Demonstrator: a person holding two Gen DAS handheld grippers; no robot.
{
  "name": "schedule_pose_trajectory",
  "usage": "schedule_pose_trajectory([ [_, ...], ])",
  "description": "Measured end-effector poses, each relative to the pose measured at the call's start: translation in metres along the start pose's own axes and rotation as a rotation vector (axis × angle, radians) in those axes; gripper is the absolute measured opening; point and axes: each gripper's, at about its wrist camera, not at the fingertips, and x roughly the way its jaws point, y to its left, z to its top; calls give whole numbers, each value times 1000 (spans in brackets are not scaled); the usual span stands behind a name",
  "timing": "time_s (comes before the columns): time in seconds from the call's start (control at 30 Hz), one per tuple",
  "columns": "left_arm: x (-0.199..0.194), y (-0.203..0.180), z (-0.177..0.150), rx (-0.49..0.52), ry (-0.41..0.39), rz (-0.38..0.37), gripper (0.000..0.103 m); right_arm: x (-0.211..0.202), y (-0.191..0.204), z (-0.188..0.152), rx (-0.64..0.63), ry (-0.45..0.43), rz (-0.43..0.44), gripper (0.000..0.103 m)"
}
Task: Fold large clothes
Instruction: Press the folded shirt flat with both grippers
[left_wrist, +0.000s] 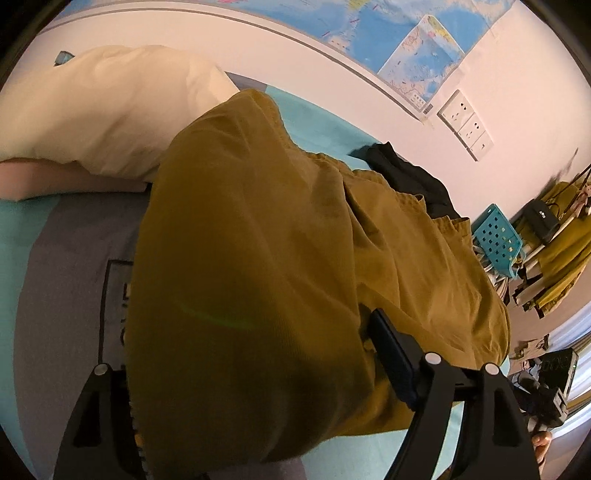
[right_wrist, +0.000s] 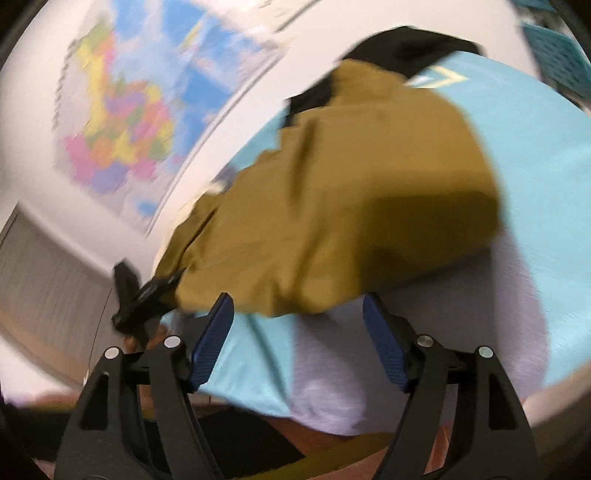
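Right wrist view showed the right gripper (right_wrist: 297, 343) jaws apart, empty, just beside the mustard garment (right_wrist: 351, 206); the left gripper (left_wrist: 255, 373) straddled its near fold, unclamped. Mid-fold; next probably needs a fresh pinch on that edge.

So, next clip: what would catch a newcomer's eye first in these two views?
The mustard-brown garment dominates both views, spread over the turquoise and grey bed sheet and bulging between the left gripper jaws. Behind it, bright maps cover the wall, and a cream pillow lies at the bed's far end. The right gripper hangs open at the garment's near edge, nothing between its jaws.
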Motion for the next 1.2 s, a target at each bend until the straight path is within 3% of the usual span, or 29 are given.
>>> schedule_pose_trajectory([
  [0.1, 1, -4, 0, 20, 6, 29, 77, -2, -13, 2, 75, -46, -40, 74],
  [0.3, 1, -10, -2, 48, 16, 82, 77, 12, -9, 13, 72, -108, -122, 77],
  [0.37, 1, -10, -2, 47, 14, 83, 77, 14, -10, 16, 68, -117, -133, 82],
  [0.73, 3, -15, -3, 67, 12, 87, 77, 31, 1, 26, 77, -211, -251, 85],
  [1.1, 5, -13, -2, 75, 10, 49, 83, 23, 3, 16, 110, -201, -313, 83],
  [1.2, 6, -13, -1, 71, 14, 43, 84, 29, 5, 20, 108, -198, -305, 90],
])
